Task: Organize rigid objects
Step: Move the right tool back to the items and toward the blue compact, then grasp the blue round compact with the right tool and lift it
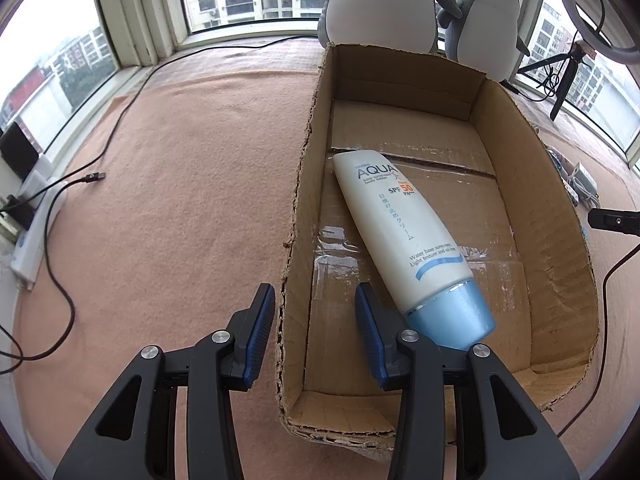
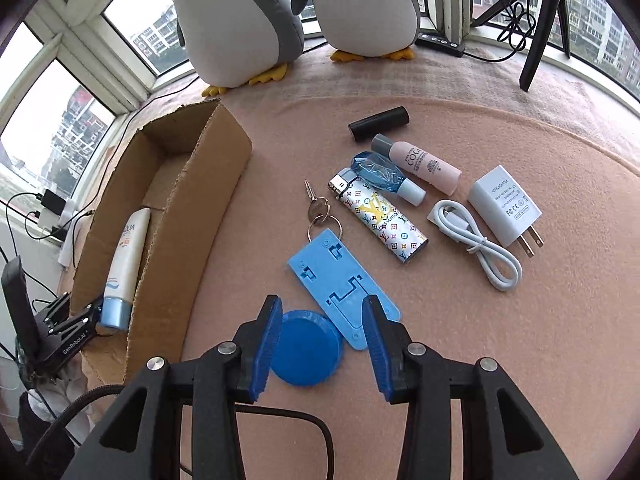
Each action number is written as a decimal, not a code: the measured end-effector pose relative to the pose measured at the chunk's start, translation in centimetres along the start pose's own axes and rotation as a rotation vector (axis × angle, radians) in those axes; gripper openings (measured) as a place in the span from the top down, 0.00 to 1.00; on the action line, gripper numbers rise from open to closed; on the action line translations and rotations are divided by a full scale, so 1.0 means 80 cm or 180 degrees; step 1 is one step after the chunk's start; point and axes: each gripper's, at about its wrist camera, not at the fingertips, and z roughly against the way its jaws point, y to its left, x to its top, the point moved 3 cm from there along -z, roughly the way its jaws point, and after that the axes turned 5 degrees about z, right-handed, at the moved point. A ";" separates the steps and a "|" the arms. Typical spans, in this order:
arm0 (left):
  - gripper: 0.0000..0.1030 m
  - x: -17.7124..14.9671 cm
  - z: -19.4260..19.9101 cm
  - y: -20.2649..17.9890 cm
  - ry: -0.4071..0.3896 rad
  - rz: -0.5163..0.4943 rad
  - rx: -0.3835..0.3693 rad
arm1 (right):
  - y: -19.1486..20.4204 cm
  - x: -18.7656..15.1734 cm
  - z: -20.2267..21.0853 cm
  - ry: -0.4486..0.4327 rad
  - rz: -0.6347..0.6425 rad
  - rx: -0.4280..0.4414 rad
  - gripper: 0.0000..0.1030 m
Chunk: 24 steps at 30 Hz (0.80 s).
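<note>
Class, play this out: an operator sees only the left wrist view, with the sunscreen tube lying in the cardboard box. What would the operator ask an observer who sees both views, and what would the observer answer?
Operator: What is left outside the box?
Observer: Several items lie on the cloth, among them a patterned lighter, a white charger and a coiled white cable.
Operator: What is nearest the right gripper?
Observer: A blue round lid lies between the open fingers of the right gripper, beside a blue flat stand.
Operator: Is it gripped?
Observer: No, nothing is clamped.
</note>
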 end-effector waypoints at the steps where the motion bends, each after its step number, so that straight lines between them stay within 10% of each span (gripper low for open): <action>1: 0.61 0.000 0.000 0.000 -0.0001 0.0002 -0.0002 | 0.005 -0.006 0.002 -0.0002 0.0043 -0.0029 0.54; 24: 0.61 -0.001 0.001 0.001 -0.0011 0.0026 -0.0060 | 0.047 -0.037 -0.039 0.0222 0.0323 -0.0638 0.55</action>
